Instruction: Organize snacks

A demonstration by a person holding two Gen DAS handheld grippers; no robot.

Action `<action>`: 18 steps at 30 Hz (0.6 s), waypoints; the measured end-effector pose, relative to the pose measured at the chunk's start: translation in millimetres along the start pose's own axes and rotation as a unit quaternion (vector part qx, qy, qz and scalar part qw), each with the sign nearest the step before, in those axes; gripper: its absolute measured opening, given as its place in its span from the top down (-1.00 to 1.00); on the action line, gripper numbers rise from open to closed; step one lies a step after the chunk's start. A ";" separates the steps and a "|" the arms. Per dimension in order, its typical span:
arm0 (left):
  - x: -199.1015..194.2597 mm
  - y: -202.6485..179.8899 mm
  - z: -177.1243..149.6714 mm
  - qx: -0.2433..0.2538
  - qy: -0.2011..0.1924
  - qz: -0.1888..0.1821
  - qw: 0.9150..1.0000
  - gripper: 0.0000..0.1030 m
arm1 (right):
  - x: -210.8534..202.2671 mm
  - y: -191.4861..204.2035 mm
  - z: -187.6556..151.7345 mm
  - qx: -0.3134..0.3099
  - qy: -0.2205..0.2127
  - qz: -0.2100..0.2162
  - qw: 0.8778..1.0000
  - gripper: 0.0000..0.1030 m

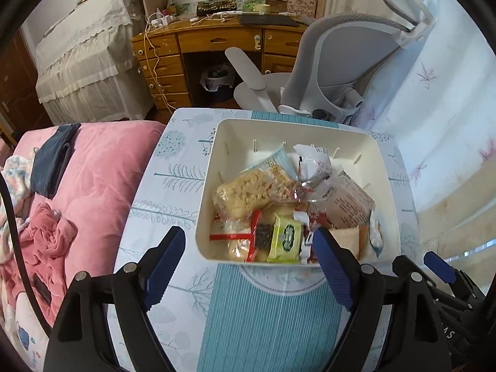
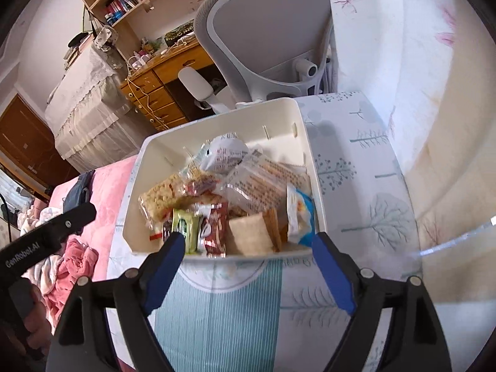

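Right now both tools hang over the near edge of the bench (image 1: 173,192), pointed at the white bin (image 1: 384,179) full of snacks. The left tool (image 1: 252,259) has its fingers spread wide with nothing between them; the right tool (image 2: 249,255) is the same, spread and empty. All the snacks I can see are already in the bin: a rice bar (image 2: 161,197) on the left, a green packet (image 1: 286,238) and a red packet (image 2: 215,228) at the near wall, a cracker pack (image 2: 248,235) beside them, a blue-and-white pouch (image 2: 299,214) against the right wall, and a large clear bag (image 2: 263,183) lying across the heap. None lies loose on the cloth that I can spot.

To my eye the risks come from the pile itself. The packets overlap and lean on each other, so gripping one could drag a neighbour up and over the rim. The slick, crinkly wrappers may slip from the fingers. A hard squeeze could crush the crackers or the rice bar. The bin also looks light, and a finger catching its near wall could shove it toward the chair (image 1: 344,59) behind the bench.
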State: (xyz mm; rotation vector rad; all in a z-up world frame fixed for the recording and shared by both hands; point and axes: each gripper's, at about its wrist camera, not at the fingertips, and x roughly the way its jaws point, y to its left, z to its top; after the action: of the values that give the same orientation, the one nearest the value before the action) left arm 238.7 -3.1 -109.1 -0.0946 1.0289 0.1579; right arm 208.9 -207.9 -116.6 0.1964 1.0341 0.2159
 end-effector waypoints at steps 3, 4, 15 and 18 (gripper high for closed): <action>-17.5 6.9 -10.6 0.011 -0.009 -0.006 1.000 -0.62 | -11.0 8.5 -18.2 -0.001 0.001 -0.010 1.000 -0.74; -24.9 9.9 -15.0 0.014 -0.012 -0.011 1.000 -0.64 | -15.1 12.3 -24.7 -0.005 0.002 -0.013 1.000 -0.75; -118.0 52.1 -63.1 0.029 -0.063 -0.063 0.996 -0.73 | -85.2 62.9 -103.2 -0.019 -0.001 -0.028 0.999 -0.88; -141.9 58.7 -72.3 0.034 -0.078 -0.062 0.994 -0.76 | -109.4 75.5 -115.8 -0.025 -0.014 -0.022 0.999 -0.93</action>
State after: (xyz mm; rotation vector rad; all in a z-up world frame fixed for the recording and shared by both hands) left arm 95.6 31.4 -24.6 -0.0827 0.8694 0.0157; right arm 48.3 -157.9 -64.0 0.1305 1.0027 0.1986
